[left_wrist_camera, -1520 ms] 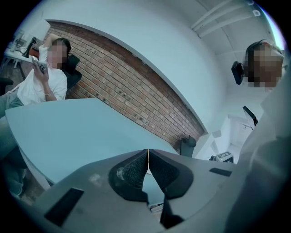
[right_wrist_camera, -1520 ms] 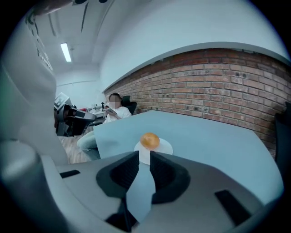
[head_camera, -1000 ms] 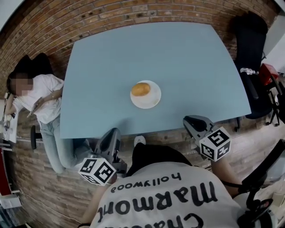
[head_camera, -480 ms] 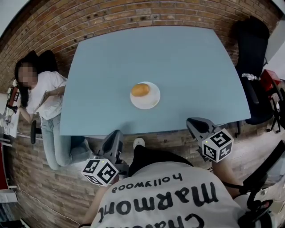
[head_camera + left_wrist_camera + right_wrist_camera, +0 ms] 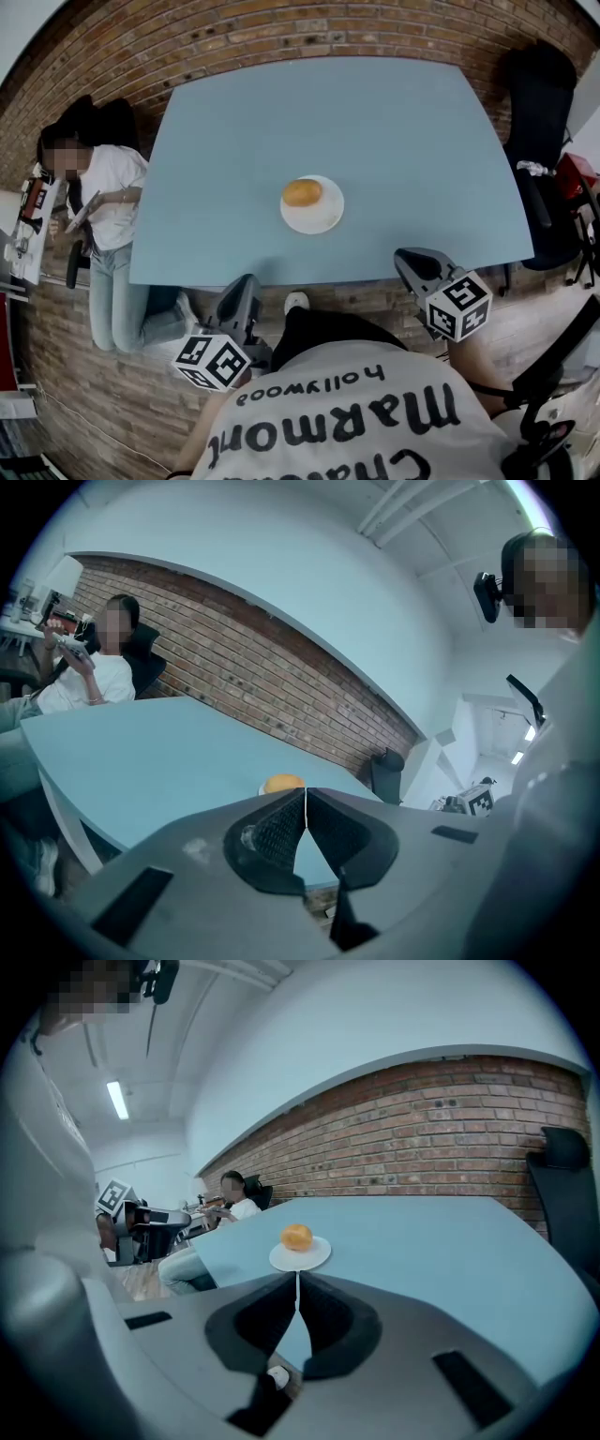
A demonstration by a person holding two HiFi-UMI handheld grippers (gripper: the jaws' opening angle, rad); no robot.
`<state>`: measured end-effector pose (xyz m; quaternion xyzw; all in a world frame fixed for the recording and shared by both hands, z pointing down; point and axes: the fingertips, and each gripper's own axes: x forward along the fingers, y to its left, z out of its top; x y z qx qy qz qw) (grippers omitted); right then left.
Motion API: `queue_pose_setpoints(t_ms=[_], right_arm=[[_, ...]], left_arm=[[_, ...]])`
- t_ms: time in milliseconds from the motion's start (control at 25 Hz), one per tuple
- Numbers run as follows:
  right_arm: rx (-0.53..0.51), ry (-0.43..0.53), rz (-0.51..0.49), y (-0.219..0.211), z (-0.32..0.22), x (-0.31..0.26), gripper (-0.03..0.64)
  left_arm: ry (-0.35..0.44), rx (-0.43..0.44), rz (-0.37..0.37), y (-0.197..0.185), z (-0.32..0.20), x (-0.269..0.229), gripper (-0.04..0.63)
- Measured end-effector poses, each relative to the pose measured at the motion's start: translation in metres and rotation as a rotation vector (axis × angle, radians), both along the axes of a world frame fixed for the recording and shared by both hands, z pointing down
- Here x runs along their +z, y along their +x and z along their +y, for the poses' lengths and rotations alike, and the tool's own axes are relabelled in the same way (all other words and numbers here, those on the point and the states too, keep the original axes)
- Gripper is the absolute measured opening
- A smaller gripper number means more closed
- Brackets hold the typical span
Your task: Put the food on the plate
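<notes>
An orange-brown bun (image 5: 302, 192) lies on the left part of a small white plate (image 5: 321, 216) in the middle of the light blue table (image 5: 394, 131). Both gripper views show it too: the bun (image 5: 297, 1237) on the plate (image 5: 300, 1256), and the bun (image 5: 283, 783) just above my left jaws. My left gripper (image 5: 242, 292) hangs below the table's near edge, jaws shut and empty. My right gripper (image 5: 412, 258) is held off the near right edge, also shut with nothing between its jaws.
A person (image 5: 98, 202) sits on the floor left of the table, holding something. A black office chair (image 5: 539, 150) stands at the table's right side. Brick flooring surrounds the table. My own torso fills the bottom of the head view.
The head view has shifted slightly, so the table and plate sit a little further right. The seated person has moved up a bit. Both grippers stay by the near edge.
</notes>
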<state>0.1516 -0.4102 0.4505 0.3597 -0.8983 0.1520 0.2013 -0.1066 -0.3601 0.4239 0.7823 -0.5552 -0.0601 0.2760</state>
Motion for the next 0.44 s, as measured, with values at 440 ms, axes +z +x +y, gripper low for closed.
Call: queue_pose_setpoints(t_ms=[440], right_arm=[[-0.004, -0.010, 0.008, -0.0028, -0.0069, 0.0036, 0.018]], left_arm=[[-0.004, 0.003, -0.005, -0.0038, -0.0085, 0.0003, 0.011]])
